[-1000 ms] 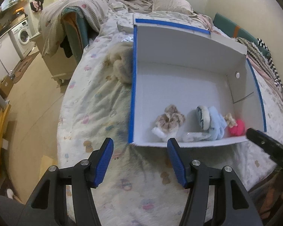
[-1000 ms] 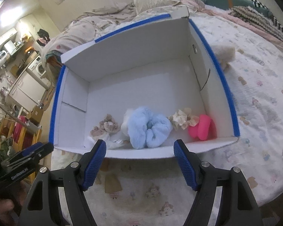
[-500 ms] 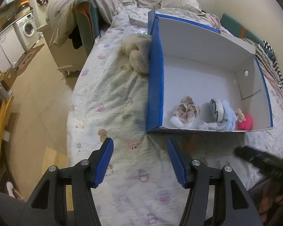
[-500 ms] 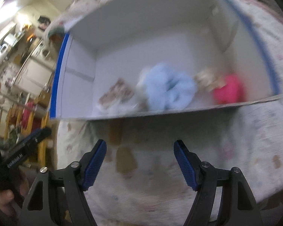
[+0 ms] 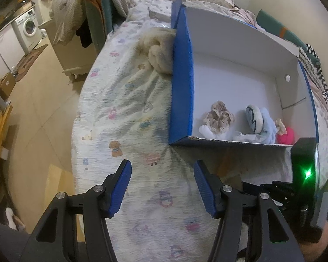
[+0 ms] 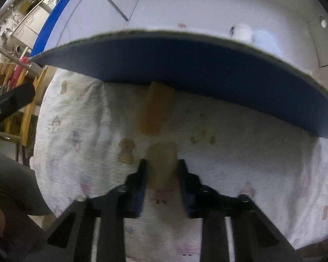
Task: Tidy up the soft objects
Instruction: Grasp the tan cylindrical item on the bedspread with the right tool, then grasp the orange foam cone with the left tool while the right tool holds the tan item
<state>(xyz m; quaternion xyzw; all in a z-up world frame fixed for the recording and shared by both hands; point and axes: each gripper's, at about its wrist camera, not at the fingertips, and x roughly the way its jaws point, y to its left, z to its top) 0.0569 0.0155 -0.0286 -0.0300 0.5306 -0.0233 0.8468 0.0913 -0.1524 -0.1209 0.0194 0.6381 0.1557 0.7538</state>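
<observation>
A blue-and-white box (image 5: 181,91) lies on the bed. Inside it are a beige scrunchie (image 5: 220,118), a light blue soft item (image 5: 266,124) and a pink one (image 5: 286,134). A cream fluffy item (image 5: 159,52) lies on the bed against the box's left wall. My left gripper (image 5: 161,185) is open and empty above the quilt in front of the box. My right gripper (image 6: 161,174) has dropped low before the box's front wall (image 6: 185,69); its jaws stand narrow around a tan, flat-looking thing (image 6: 161,166) on the quilt. A second tan piece (image 6: 155,109) lies just beyond.
The patterned quilt (image 5: 124,113) covers the bed, whose left edge drops to the floor (image 5: 32,118). Bedding and clothes pile up at the back (image 5: 81,11). A washing machine (image 5: 26,28) stands far left.
My right gripper moved down and forward to the quilt below the box front, and its jaws narrowed. My left gripper drew back and left, still open.
</observation>
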